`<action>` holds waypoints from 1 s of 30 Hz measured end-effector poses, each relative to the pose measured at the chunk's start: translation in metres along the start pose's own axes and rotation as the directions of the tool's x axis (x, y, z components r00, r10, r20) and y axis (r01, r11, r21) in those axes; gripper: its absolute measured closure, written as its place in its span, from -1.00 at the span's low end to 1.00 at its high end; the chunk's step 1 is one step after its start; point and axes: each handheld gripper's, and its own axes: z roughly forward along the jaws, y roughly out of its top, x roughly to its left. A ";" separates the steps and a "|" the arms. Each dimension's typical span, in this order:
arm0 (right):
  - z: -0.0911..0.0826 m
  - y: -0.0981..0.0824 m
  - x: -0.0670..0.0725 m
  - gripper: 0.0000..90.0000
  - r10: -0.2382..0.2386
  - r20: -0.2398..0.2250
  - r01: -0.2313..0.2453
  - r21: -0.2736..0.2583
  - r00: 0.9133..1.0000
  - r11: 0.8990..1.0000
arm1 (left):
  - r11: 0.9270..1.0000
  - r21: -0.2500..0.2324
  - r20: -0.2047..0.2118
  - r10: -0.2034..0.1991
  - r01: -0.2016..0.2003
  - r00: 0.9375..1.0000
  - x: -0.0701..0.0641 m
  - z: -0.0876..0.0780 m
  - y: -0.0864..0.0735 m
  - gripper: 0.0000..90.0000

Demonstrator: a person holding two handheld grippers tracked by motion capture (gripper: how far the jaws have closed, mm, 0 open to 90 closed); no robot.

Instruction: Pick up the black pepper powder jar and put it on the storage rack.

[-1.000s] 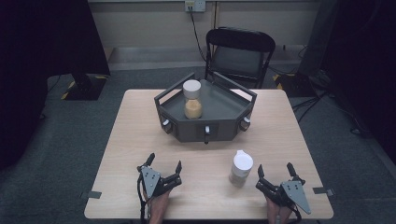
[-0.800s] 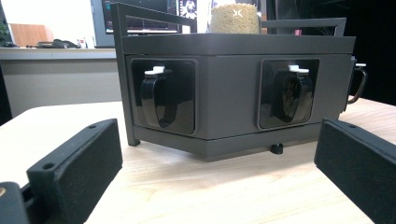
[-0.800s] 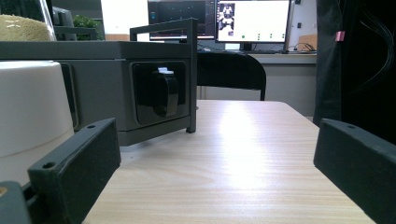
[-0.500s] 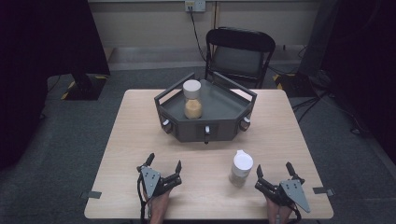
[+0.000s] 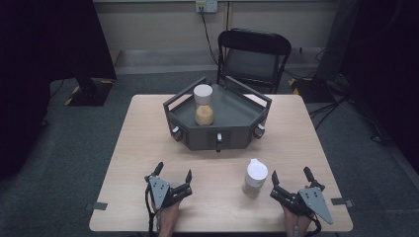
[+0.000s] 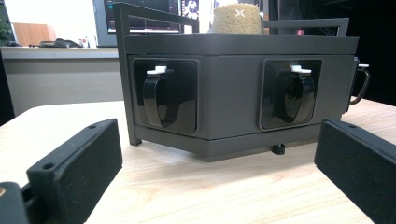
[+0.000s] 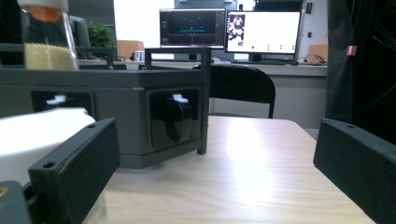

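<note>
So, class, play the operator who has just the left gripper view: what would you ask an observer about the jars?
Operator: I see grain above the dark tray. How many jars are there?
Observer: Two. One jar stands in the tray; a second, white-lidded jar stands on the table.
Operator: Where is that second jar?
Observer: Just left of the right gripper, apart from it.
Operator: Is the right gripper open?
Observer: Yes, open and holding nothing, like the left gripper.
</note>
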 end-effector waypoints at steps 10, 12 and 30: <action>-0.003 0.009 0.011 -0.99 0.003 -0.026 -0.004 -0.010 1.000 1.000 | 1.000 0.000 0.000 0.001 -0.001 1.000 0.000 0.000 0.000 -1.00; -0.003 0.010 0.013 -0.99 0.004 -0.038 -0.004 -0.010 0.999 1.000 | 1.000 0.000 0.000 0.000 0.000 1.000 0.000 0.000 0.000 -0.99; 0.009 0.021 0.036 -0.96 -0.019 -0.148 0.019 0.000 0.989 1.000 | 1.000 -0.001 0.003 0.001 -0.001 1.000 0.000 0.000 0.000 -0.98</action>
